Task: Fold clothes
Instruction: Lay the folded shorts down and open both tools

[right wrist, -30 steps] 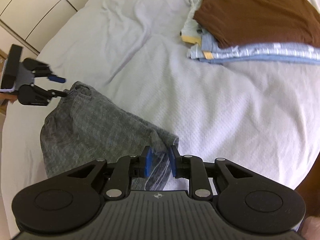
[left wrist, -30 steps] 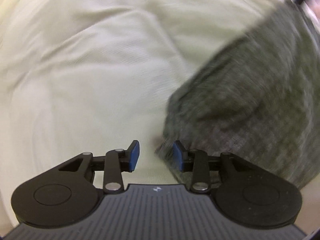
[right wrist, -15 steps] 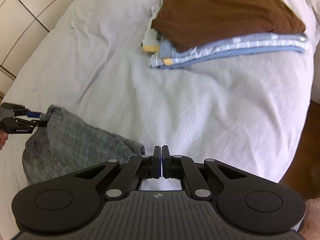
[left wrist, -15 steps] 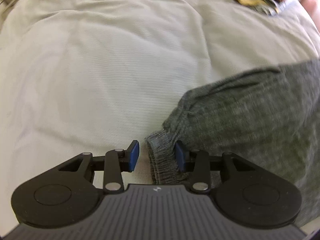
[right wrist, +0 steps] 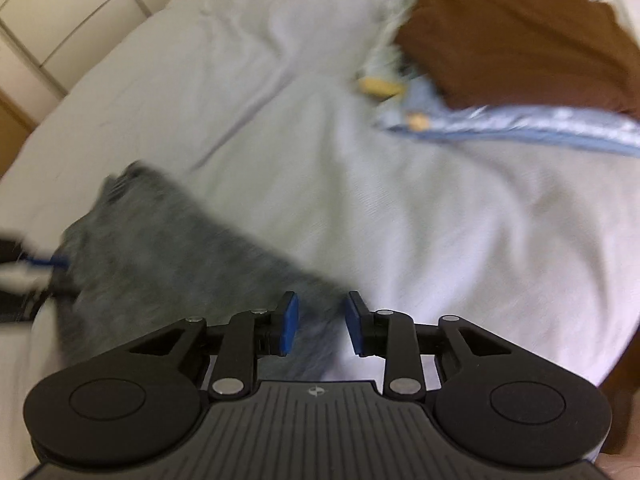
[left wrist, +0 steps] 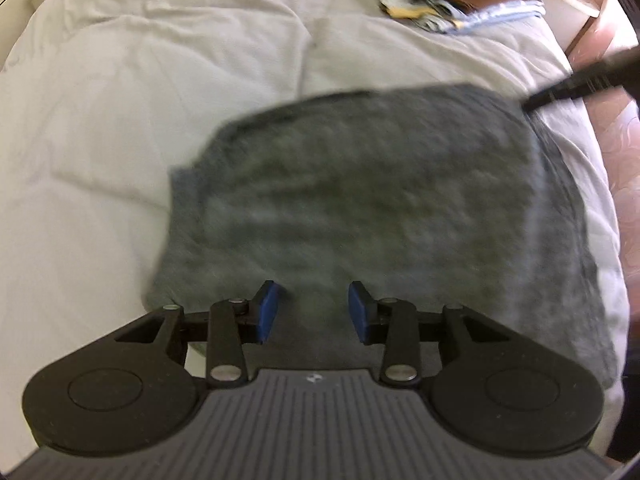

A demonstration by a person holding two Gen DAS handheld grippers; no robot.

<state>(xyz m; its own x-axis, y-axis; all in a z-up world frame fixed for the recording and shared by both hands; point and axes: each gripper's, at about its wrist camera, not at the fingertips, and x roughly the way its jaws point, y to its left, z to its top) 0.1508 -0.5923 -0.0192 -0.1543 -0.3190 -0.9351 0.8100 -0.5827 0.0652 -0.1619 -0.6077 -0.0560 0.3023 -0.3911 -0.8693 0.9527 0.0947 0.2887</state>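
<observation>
Both grippers, left [left wrist: 313,307] and right [right wrist: 319,323], jaws apart over grey garment [left wrist: 360,200]. Only the right view shows the full folded stack [right wrist: 516,64] beyond the garment; bedsheet [right wrist: 440,220] between.

I'm looking at a bedroom in a home: a bed [right wrist: 420,216] under a wrinkled white sheet fills both views, a stack of folded clothes [right wrist: 516,68] sits on its far side, and pale cupboard doors [right wrist: 60,12] stand beyond the mattress edge.
</observation>
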